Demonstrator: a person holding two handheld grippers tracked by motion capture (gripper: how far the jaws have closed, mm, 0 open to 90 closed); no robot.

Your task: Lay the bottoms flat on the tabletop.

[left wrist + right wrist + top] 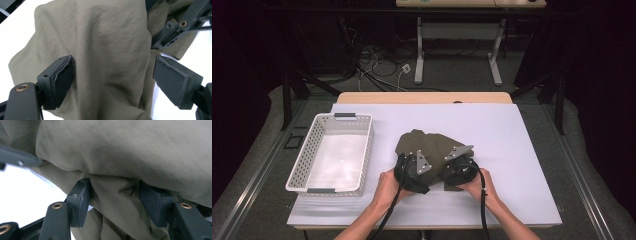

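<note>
The white perforated plastic basket [332, 152] stands empty near the left edge of the desk [522, 150], well apart from the work. The crumpled olive-green fabric garment [424, 145] lies at the centre of the desk, its bulk extending away from the person toward the far edge; its near hem lies just under both tools.

The left gripper [113, 80] faces the garment's near left portion. Its jaws stand wide open, a broad fold of cloth rising between them. The left pad touches the fold's flank; the right pad stands clear of it, so no grip exists.

The right gripper [113, 200] faces the near right portion, just beside the left gripper. Its jaws stand about half open, a bunched ridge of cloth between them. Both pads lie against the fabric, but whether they press it cannot be told.

Judgement: both hands are equally near the garment; the cloth lies directly ahead of each jaw pair. The next closure depends on each fold remaining centred between its pads.
</note>
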